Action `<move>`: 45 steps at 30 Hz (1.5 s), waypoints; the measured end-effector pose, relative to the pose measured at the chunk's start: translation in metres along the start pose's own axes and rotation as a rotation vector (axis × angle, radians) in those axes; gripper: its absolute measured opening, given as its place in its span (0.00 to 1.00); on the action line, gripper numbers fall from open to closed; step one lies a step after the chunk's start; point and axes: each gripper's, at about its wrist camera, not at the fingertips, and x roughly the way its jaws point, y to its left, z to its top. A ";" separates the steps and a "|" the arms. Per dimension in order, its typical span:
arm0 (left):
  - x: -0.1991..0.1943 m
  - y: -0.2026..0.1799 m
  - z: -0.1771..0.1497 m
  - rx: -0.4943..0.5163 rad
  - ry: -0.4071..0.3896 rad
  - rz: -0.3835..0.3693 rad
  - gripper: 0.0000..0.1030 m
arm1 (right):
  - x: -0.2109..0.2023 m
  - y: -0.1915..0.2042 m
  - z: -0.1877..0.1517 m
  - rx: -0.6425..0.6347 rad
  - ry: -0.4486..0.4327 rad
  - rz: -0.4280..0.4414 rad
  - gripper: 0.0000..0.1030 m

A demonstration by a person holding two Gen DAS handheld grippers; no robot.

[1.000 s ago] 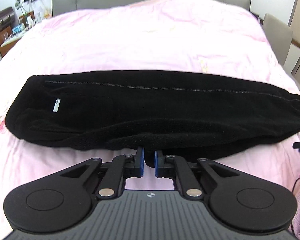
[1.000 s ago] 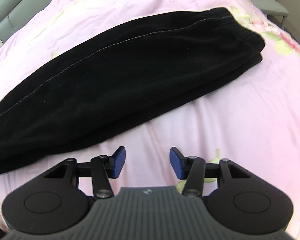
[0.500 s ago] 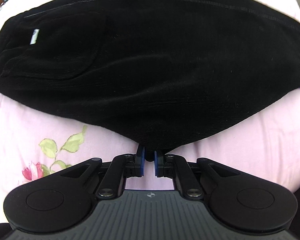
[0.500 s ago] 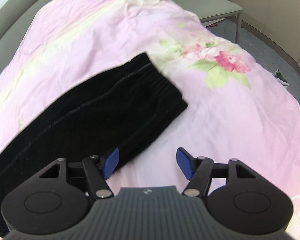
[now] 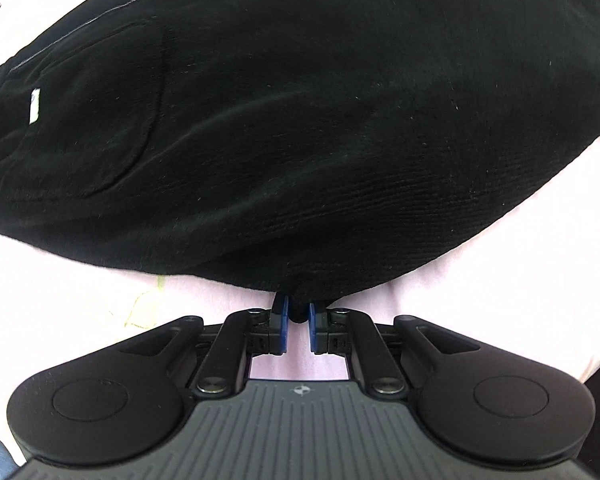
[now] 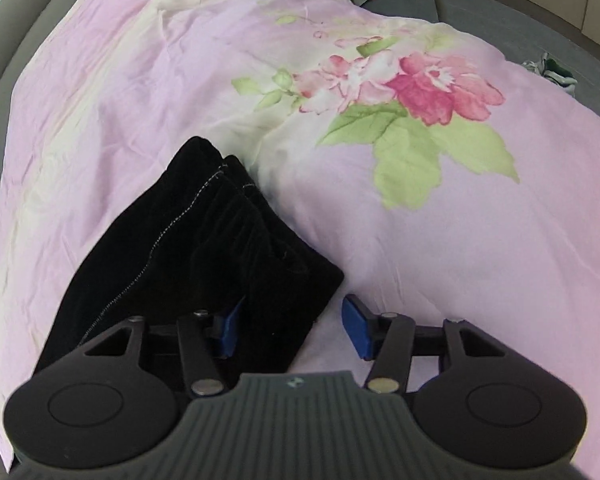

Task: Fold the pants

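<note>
The left hand-held gripper [image 5: 298, 322] points toward 12 o'clock, its blue pads [image 5: 285, 330] drawn close and pinching a small bunch of black cloth. The right hand-held gripper [image 6: 292, 330] also points toward 12 o'clock, its jaws spread wide, gripping nothing.

Left wrist view: close, looks forward-down over black two-finger left gripper [image 5: 298, 326] onto black fleece pants [image 5: 300, 120].
Right wrist view: close, forward-down along pink floral bedspread [image 6: 440, 200].
Shared: pants, bedspread.
</note>
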 end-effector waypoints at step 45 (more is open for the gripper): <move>-0.121 -0.014 0.111 0.144 -0.439 -0.219 0.34 | -0.129 0.327 -0.170 -0.833 -0.142 0.308 0.21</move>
